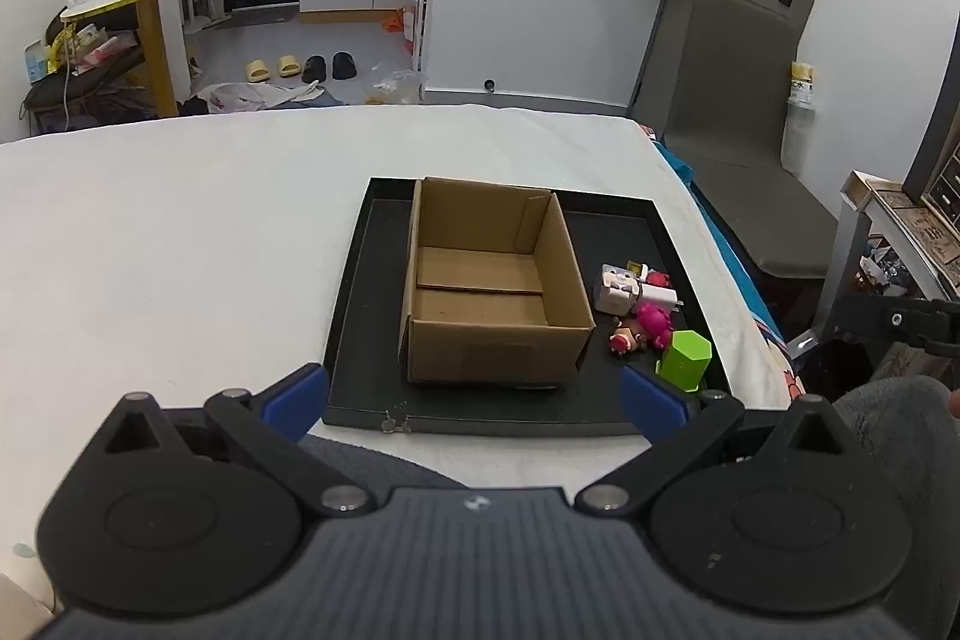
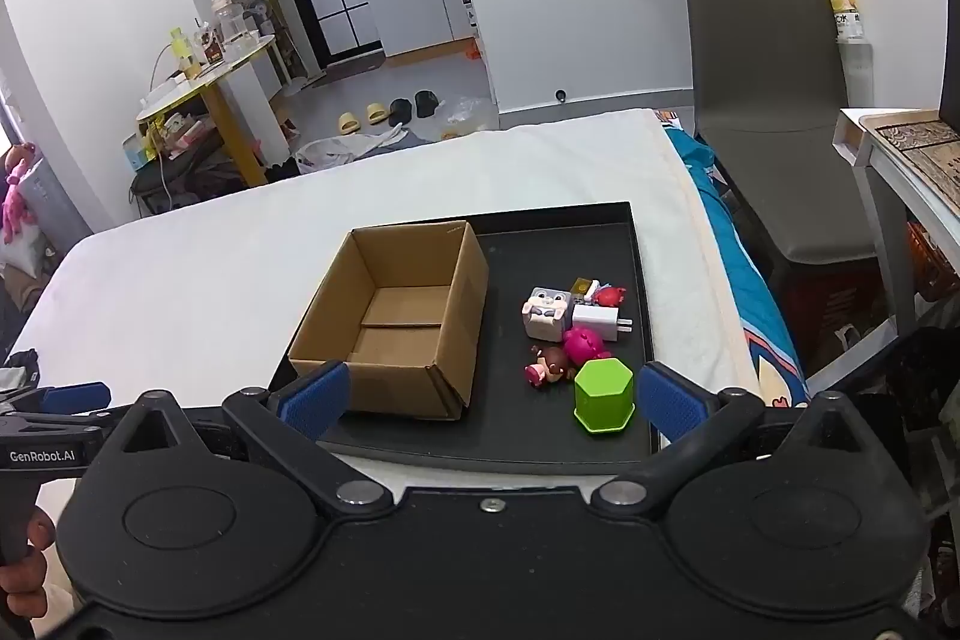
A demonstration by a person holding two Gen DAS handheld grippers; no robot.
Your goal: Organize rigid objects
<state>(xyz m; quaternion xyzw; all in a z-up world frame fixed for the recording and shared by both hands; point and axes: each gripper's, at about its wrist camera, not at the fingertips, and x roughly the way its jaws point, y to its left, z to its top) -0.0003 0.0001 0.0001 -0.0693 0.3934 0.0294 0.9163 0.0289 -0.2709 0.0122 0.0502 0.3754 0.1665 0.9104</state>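
An open, empty cardboard box [image 1: 492, 280] [image 2: 396, 322] stands on a black tray [image 1: 354, 292] [image 2: 516, 430] on the white bed. To the box's right lie a green hexagonal cup [image 1: 684, 352] [image 2: 603, 394], a pink figure [image 1: 654, 322] [image 2: 582, 343], a small doll [image 1: 627, 340] [image 2: 546, 367], a grey bunny cube [image 1: 615, 289] [image 2: 546, 310], a white charger [image 1: 660, 295] [image 2: 600, 321] and a red toy [image 2: 611, 295]. My left gripper [image 1: 474, 397] is open and empty before the tray's near edge. My right gripper [image 2: 492, 400] is open and empty above the tray's near edge.
A grey chair [image 2: 768, 100] stands right of the bed, with a side table [image 2: 900, 148] beyond it. The white bed surface [image 1: 180, 250] stretches left of the tray. The left gripper's body shows at the left edge of the right wrist view [image 2: 42, 430].
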